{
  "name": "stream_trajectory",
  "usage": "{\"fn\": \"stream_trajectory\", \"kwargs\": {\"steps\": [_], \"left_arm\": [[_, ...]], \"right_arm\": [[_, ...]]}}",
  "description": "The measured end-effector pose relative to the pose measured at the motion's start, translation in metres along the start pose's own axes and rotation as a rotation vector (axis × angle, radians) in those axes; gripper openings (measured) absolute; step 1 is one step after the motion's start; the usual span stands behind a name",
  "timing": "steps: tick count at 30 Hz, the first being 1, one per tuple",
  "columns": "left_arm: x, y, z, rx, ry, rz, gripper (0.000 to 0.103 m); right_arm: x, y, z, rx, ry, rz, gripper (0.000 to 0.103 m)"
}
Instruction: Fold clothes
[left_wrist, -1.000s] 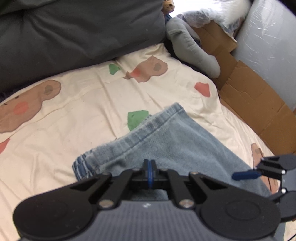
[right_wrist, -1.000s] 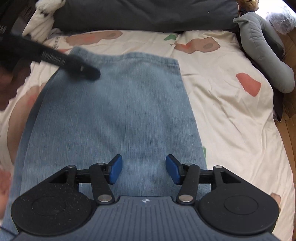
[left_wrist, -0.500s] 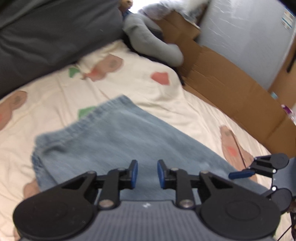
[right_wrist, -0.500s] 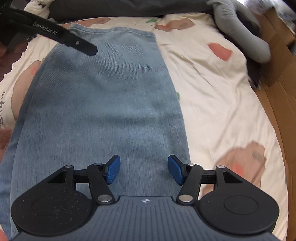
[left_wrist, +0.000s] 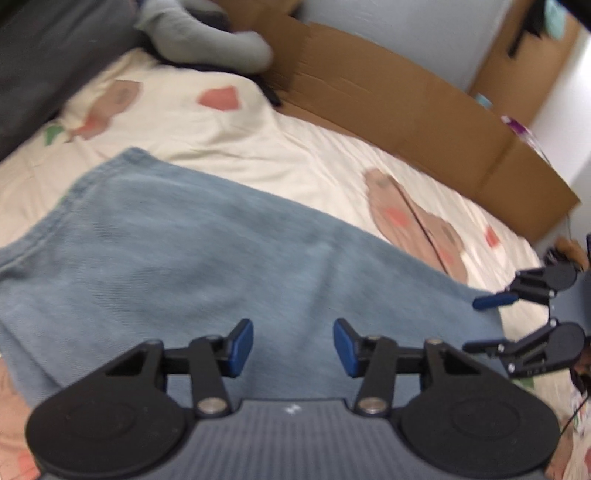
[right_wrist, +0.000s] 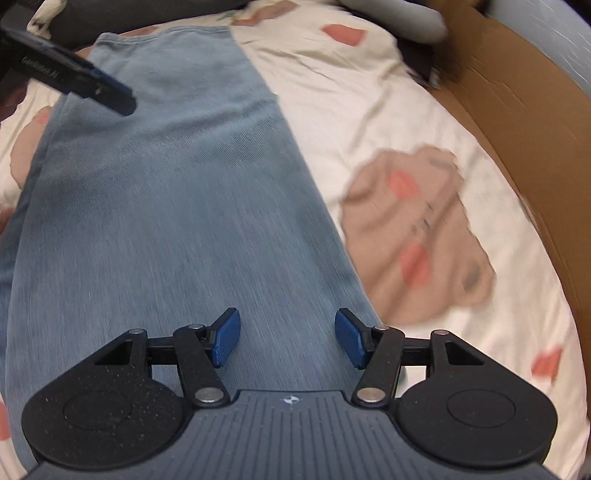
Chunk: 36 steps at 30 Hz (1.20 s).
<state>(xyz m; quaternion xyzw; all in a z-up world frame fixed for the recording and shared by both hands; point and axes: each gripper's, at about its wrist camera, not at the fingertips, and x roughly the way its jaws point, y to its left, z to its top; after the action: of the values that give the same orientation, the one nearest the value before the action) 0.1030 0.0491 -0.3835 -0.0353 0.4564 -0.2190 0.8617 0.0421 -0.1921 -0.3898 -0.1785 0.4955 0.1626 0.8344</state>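
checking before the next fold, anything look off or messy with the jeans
Nothing stands out. The jeans lie flat and smooth on the patterned sheet, hem edge straight, no bunching visible. Both the left gripper and right gripper are open above the denim, holding nothing.

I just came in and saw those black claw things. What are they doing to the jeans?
A person is folding blue jeans on a patterned bedsheet. The left gripper has just been opening, with nothing between its fingers. The right gripper is open and empty too. Both hang over the flat denim.
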Motion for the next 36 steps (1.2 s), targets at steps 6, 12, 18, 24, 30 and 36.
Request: {"fn": "stream_trajectory", "kwargs": {"steps": [6, 12, 18, 24, 30, 36], "left_arm": [[0.005, -0.015, 0.013, 0.038, 0.074, -0.036, 0.041], [0.012, -0.027, 0.025, 0.101, 0.162, -0.050, 0.041], [0.026, -0.044, 0.025, 0.176, 0.222, -0.050, 0.033], [0.045, -0.076, 0.020, 0.250, 0.231, -0.096, 0.032], [0.059, -0.106, 0.016, 0.280, 0.224, -0.156, 0.032], [0.070, -0.122, 0.015, 0.283, 0.251, -0.176, 0.032]], "right_arm": [[-0.016, -0.005, -0.034, 0.077, -0.042, -0.026, 0.063], [-0.026, -0.017, -0.067, 0.194, -0.130, -0.035, 0.064], [-0.032, -0.026, -0.077, 0.276, -0.236, -0.044, 0.045], [-0.020, -0.036, -0.072, 0.308, -0.258, -0.034, 0.028], [-0.024, -0.046, -0.071, 0.330, -0.251, -0.016, 0.025], [-0.031, -0.066, -0.067, 0.376, -0.300, 0.001, 0.025]]}}
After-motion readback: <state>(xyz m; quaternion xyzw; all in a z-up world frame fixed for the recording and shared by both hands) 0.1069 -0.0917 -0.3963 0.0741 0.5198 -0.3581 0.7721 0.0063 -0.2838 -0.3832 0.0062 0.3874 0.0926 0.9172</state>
